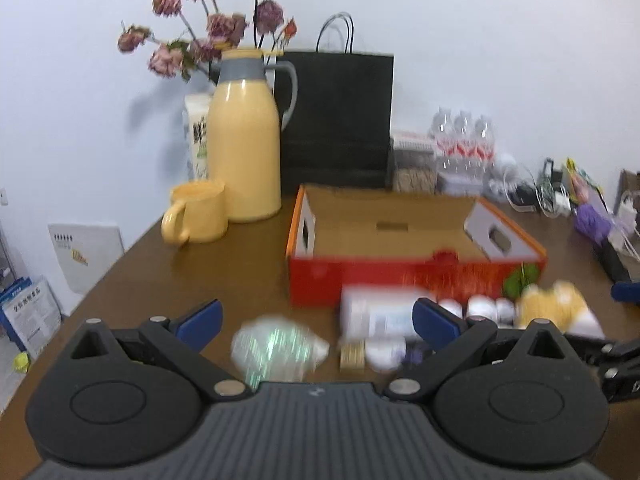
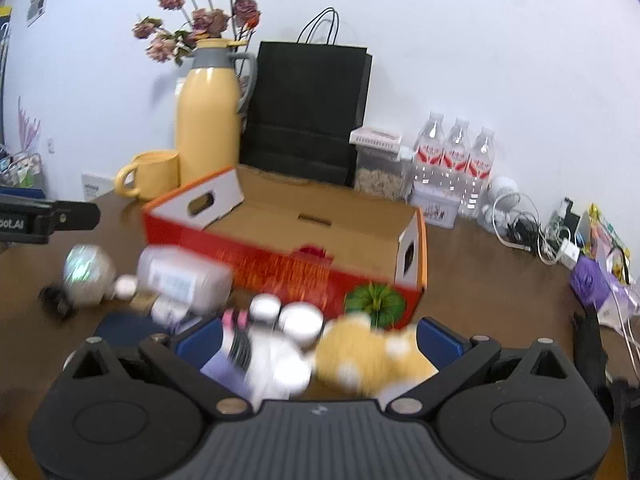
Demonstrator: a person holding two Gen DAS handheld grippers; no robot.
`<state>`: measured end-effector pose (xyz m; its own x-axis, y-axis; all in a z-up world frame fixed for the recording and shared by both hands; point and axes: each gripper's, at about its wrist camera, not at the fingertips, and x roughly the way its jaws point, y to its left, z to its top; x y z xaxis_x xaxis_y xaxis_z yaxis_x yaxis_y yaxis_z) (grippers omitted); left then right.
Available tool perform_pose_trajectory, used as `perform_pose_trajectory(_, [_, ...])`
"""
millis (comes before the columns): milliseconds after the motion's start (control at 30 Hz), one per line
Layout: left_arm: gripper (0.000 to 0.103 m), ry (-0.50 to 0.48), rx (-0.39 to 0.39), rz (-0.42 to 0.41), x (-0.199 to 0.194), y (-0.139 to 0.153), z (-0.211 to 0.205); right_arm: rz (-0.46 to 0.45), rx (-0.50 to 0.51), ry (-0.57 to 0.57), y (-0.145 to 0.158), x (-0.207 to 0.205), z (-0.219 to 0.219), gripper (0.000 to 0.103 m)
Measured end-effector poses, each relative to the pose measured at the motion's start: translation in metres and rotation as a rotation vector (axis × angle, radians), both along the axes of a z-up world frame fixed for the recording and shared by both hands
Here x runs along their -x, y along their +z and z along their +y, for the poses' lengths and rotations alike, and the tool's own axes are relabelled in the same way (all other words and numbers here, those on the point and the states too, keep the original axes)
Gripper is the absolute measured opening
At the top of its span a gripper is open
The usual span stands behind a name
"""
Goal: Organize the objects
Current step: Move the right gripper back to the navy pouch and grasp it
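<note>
An open red and orange cardboard box (image 1: 400,276) (image 2: 288,268) lies on the brown table. In front of it lies a blurred pile: a white bottle (image 1: 380,312) (image 2: 180,276), a shiny round object (image 1: 276,346) (image 2: 86,270), small white jars (image 1: 480,306) (image 2: 300,318) and a yellow plush toy (image 1: 556,306) (image 2: 372,356). My left gripper (image 1: 316,320) is open above the shiny object and bottle. My right gripper (image 2: 320,340) is open, with the plush toy and jars between its fingers, not clamped.
A yellow thermos jug (image 1: 244,140) (image 2: 208,116), a yellow mug (image 1: 198,212) (image 2: 150,174) and a black paper bag (image 1: 336,120) (image 2: 308,112) stand behind the box. Water bottles (image 2: 456,160), cables (image 2: 532,232) and purple packaging (image 2: 592,280) crowd the right side.
</note>
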<state>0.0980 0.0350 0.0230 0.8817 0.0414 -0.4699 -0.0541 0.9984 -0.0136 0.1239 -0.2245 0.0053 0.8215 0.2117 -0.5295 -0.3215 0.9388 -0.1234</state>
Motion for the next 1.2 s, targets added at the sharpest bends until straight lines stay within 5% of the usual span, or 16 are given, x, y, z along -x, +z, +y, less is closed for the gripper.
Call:
perform_pose_trajectory(333, [0.103, -0.036, 0.01, 0.133, 0.059, -0.053, 0.0, 0.047, -0.038, 0.001, -0.034, 0.065, -0.005, 0.103])
perform_pose_trajectory(733, [0.101, -0.061, 0.0, 0.196, 0.073, -0.077, -0.013, 0.073, -0.057, -0.005, -0.048, 0.075, -0.004, 0.103])
perform_pose_trajectory(833, [0.078, -0.061, -0.002, 0.195, 0.07, -0.081, -0.015, 0.078, -0.06, 0.0, -0.05, 0.075, -0.002, 0.103])
perform_pose_trajectory(900, [0.047, -0.071, -0.023, 0.161, 0.073, -0.081, -0.018, 0.079, -0.06, 0.007, -0.051, 0.074, 0.0, 0.103])
perform_pose_trajectory(933, [0.021, -0.083, -0.016, 0.151, 0.074, -0.08, -0.018, 0.08, -0.059, 0.011, -0.051, 0.074, 0.001, 0.103])
perform_pose_trajectory(967, [0.008, -0.084, -0.015, 0.151, 0.074, -0.079, -0.018, 0.08, -0.059, 0.015, -0.052, 0.074, 0.003, 0.103])
perform_pose_trajectory(1200, [0.003, -0.016, -0.024, 0.135, 0.073, -0.079, 0.004, 0.073, -0.055, 0.064, -0.051, 0.074, 0.019, 0.103])
